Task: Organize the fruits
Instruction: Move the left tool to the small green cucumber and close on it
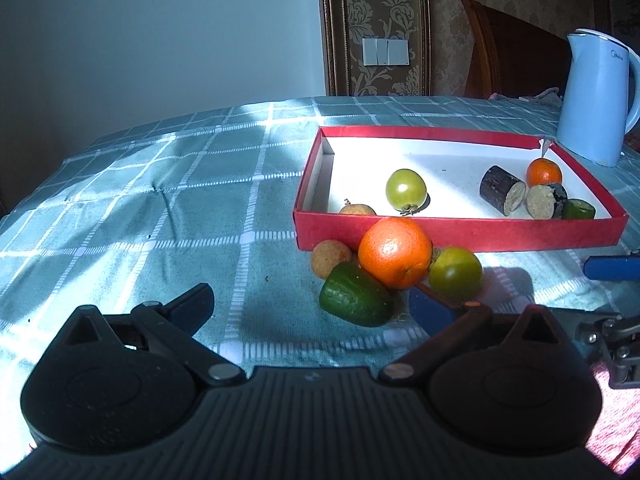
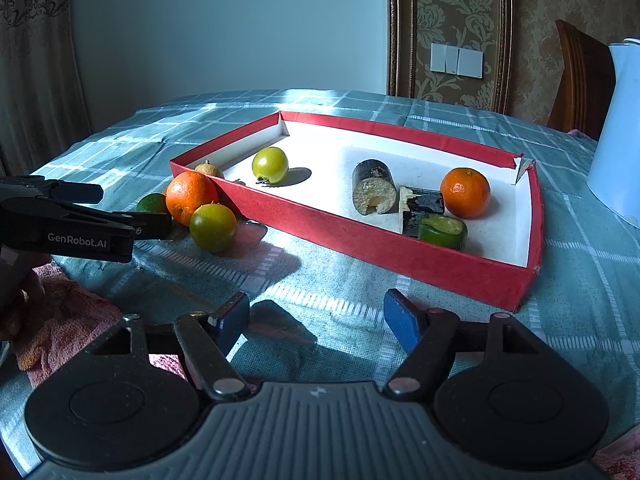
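Observation:
A red box (image 1: 460, 236) with a white floor holds a green tomato (image 1: 406, 190), a brown longan (image 1: 357, 210), two dark cane pieces (image 1: 502, 190), a small orange (image 1: 543, 173) and a cucumber stub (image 1: 579, 209). In front of its near left wall, on the checked cloth, lie a big orange (image 1: 395, 251), a second green tomato (image 1: 456, 272), a cucumber piece (image 1: 356, 300) and another longan (image 1: 331, 257). My left gripper (image 1: 312, 295) is open just short of this cluster, the cucumber piece near its right finger. My right gripper (image 2: 316, 303) is open over bare cloth before the box (image 2: 360, 236).
A pale blue kettle (image 1: 596, 96) stands behind the box's far right corner. A wooden chair (image 1: 516, 52) is beyond the table. A pink towel (image 2: 60, 312) lies at the near edge under the left gripper (image 2: 134, 210). The right gripper's blue finger (image 1: 612, 267) shows at the left wrist view's right edge.

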`<state>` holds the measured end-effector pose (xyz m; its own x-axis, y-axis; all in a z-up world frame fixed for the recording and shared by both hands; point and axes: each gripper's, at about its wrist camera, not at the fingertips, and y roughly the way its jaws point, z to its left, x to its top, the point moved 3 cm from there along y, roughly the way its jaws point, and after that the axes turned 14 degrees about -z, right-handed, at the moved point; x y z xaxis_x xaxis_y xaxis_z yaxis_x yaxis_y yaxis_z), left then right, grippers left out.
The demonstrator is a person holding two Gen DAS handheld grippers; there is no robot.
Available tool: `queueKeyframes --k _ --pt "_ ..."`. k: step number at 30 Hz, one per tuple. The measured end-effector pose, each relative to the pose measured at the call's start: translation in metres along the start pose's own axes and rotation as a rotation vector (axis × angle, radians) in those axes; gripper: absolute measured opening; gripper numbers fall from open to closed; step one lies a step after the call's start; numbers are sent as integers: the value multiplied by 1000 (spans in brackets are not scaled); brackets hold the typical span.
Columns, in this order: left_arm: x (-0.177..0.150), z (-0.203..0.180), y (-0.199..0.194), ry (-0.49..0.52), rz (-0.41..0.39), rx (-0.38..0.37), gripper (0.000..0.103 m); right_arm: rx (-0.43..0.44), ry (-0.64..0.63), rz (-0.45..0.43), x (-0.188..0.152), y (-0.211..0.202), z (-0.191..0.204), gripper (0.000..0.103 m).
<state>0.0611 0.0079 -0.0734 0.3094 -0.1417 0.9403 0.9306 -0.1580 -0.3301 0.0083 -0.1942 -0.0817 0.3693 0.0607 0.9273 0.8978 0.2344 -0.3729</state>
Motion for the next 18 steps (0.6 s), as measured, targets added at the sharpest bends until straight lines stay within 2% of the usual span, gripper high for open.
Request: queueKeyframes --k 10,13,15,18 --pt "-4 1 10 -29 37 -41 86 0 -1 0 0 0 0 74" --pt "-4 1 10 -28 38 -52 77 0 0 0 0 0 0 74" --pt "-3 -1 9 -34 39 -71 65 0 0 0 0 0 0 74" --pt "-2 -3 8 -30 38 -83 59 0 0 0 0 0 0 74"
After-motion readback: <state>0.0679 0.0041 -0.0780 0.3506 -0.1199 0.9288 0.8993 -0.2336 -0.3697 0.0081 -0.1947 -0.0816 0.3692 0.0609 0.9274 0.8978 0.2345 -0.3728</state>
